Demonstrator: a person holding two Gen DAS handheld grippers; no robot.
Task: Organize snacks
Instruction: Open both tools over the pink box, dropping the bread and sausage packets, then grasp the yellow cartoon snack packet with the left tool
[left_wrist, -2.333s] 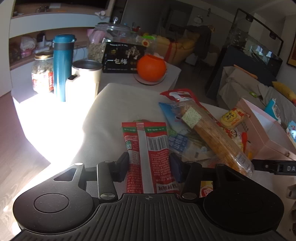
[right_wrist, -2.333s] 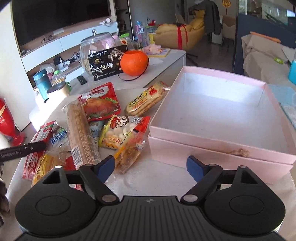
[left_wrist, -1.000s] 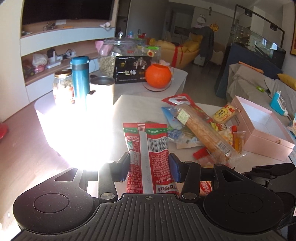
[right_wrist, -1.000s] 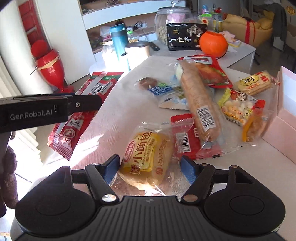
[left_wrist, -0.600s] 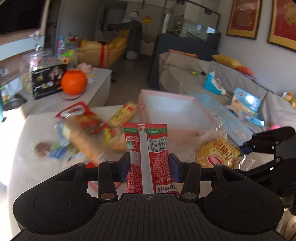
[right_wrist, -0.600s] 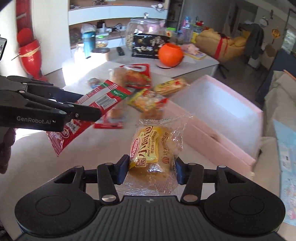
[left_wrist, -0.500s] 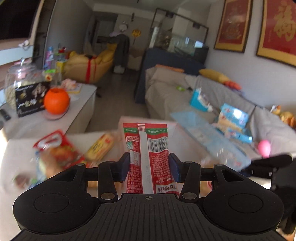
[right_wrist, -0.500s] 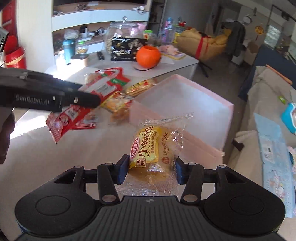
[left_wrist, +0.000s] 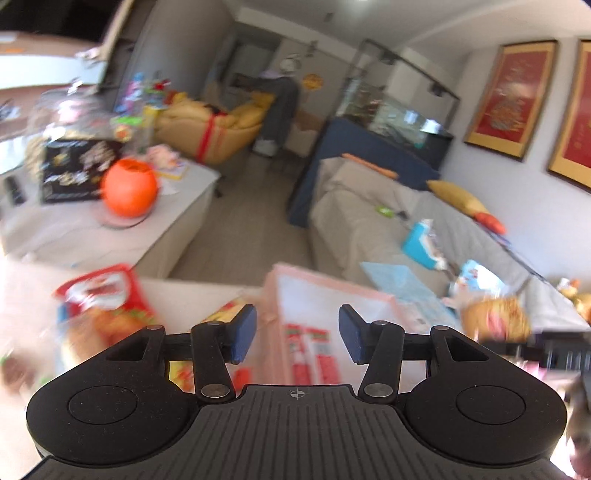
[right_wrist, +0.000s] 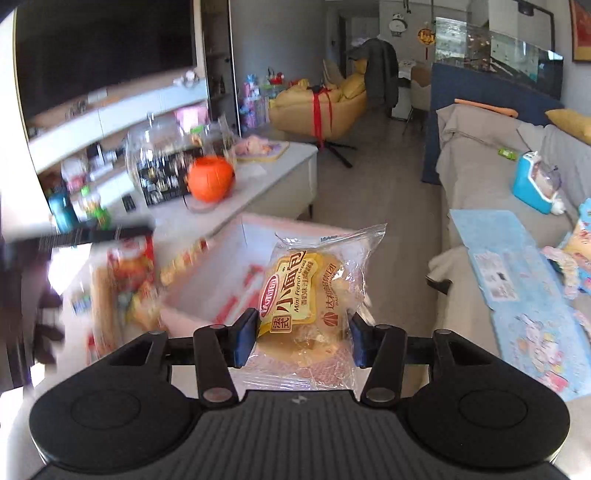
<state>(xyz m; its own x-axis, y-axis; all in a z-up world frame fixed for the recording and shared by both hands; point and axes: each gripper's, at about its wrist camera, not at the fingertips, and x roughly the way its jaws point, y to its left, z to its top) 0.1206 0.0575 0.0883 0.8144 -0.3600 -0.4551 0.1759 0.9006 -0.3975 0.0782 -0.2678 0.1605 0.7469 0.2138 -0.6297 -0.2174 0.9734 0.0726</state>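
Observation:
My left gripper (left_wrist: 297, 334) is open and empty, above the near end of the pink box (left_wrist: 373, 297). The red snack packet (left_wrist: 308, 350) lies below it inside the box, blurred. It also shows in the right wrist view (right_wrist: 240, 291) as a red streak in the pink box (right_wrist: 255, 236). My right gripper (right_wrist: 299, 338) is shut on a clear bag of mini French bread (right_wrist: 310, 291) with a yellow label, held above the box's near right side. The bread bag also shows blurred in the left wrist view (left_wrist: 495, 317).
More snacks lie on the table left of the box: a red packet (left_wrist: 107, 295), a long biscuit pack (right_wrist: 101, 295) and a yellow pack (right_wrist: 184, 260). An orange pumpkin bowl (left_wrist: 129, 186) and a black box (left_wrist: 70, 170) stand on the far counter. A sofa (right_wrist: 491, 155) is at the right.
My left gripper has opened and let go of the red packet, which now lies in the pink box. My right gripper has carried the bread bag over toward the box.

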